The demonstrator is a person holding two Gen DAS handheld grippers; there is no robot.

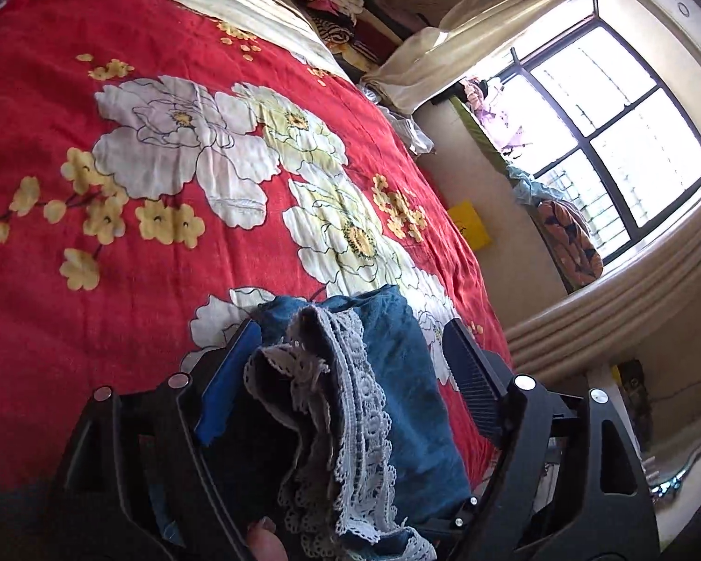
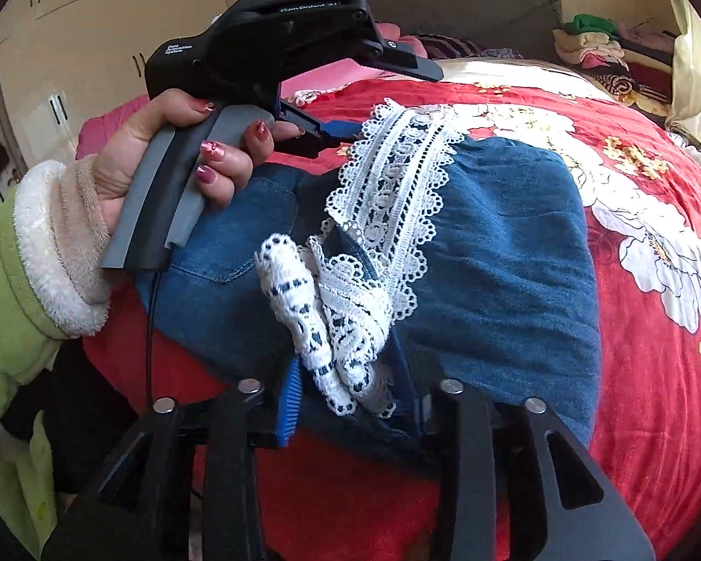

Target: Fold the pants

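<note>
Pants (image 2: 504, 252) lace hems between both tools' parted pads | bedspread (image 1: 117, 280) bare beyond

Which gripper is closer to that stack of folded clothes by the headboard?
Left. The left gripper reaches across the jeans toward the clothes stack; the right gripper sits at the jeans' near edge.

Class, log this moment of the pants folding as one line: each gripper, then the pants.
left gripper: open, hem between jaws | right gripper: open, lace hem between jaws | pants: doubled over, lying on bed
</note>
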